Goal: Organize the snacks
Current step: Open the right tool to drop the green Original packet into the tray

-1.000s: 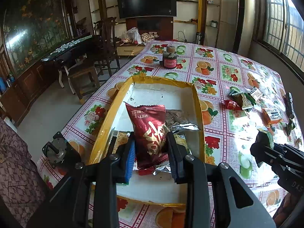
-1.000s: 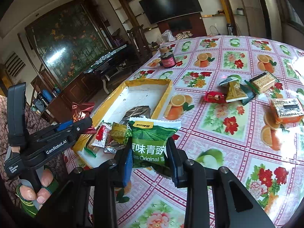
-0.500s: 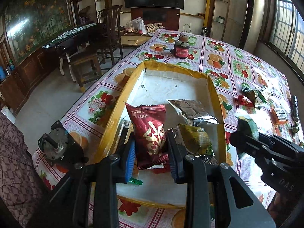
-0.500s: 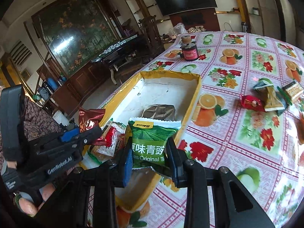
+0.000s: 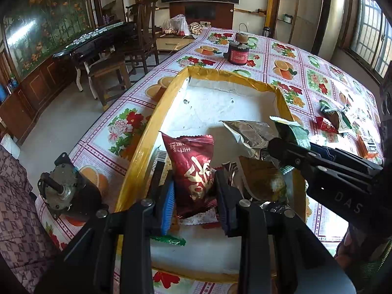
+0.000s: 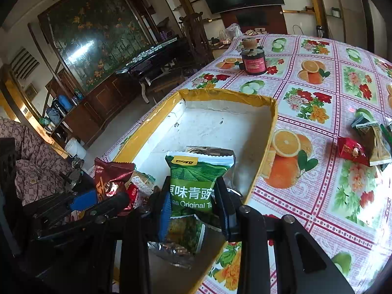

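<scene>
The green snack packet [image 6: 196, 183] stood upright between the jaws of the right gripper [image 6: 193, 210], pinched low on its body, its long axis running up and away from the jaws and its printed face toward the camera. It hung over the near end of the yellow-rimmed box [image 6: 273, 127], above a foil-edged packet [image 6: 181, 240] already lying on the white floor, so the way to a resting place was straight down, not sideways.

The dark red snack packet [image 5: 191, 171] was likewise upright, pinched between the blue-padded jaws of the left gripper [image 5: 194, 191], over the left near part of the same box [image 5: 144, 147]. Of the two, the right gripper [image 5: 318, 166] reached further in, its tip close to a crumpled silver packet [image 5: 247, 133] in the middle. The far half of the box floor lay bare and white.

To the right on the flowered surface [image 6: 318, 112], well apart from the box, a small red packet [image 6: 352, 150] and a few others [image 6: 374, 142] lay loose. A dark jar [image 6: 253, 61] stood beyond the box's far end. Both packets looked ready to drop, to my judgement.
</scene>
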Demonstrator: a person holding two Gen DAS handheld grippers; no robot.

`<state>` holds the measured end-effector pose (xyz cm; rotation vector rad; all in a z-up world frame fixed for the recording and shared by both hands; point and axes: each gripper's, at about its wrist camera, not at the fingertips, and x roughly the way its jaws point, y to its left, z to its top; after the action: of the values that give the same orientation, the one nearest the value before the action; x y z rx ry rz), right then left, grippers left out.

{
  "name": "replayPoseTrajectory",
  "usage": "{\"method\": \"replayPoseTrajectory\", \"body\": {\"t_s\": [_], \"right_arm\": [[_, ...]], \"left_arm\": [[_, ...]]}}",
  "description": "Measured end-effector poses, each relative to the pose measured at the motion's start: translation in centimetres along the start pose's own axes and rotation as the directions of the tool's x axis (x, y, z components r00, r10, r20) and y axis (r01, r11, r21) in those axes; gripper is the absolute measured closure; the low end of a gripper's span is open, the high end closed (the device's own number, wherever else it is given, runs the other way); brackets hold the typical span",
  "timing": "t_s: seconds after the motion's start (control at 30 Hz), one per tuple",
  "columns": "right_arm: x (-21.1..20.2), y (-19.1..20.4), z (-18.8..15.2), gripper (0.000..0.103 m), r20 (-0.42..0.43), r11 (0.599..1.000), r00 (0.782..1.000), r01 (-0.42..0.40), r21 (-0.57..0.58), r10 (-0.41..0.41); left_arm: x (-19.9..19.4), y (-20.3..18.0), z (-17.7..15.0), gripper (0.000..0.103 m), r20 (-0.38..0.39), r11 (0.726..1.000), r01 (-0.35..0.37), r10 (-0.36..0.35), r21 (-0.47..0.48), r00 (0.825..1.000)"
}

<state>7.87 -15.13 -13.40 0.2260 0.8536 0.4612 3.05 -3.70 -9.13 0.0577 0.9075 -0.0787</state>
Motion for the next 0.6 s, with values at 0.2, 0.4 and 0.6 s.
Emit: {"method": "replayPoseTrajectory", "body": {"t_s": [0.2, 0.4, 0.6], "right_arm": [[0.3, -0.1, 0.0, 0.057, -0.005, 1.0, 1.0, -0.003, 0.013, 0.003], [-1.7, -0.5, -0.1, 0.054, 0.036, 1.0, 0.999, 0.004, 0.027, -0.005], [-4.0, -1.5, -0.4, 0.053, 0.077, 0.998, 0.997, 0.021, 0.058, -0.025]], "left_arm": [[-0.2, 0.0, 0.0, 0.043, 0.003, 1.0, -0.007, 0.007, 0.008, 1.0], [-1.4, -0.2, 0.2, 0.035, 0.044, 1.0, -0.016, 0.016, 0.01, 0.999], [-2.7, -0.6, 0.2, 0.032, 0.078, 1.0, -0.026, 0.025, 0.017, 0.997]]}}
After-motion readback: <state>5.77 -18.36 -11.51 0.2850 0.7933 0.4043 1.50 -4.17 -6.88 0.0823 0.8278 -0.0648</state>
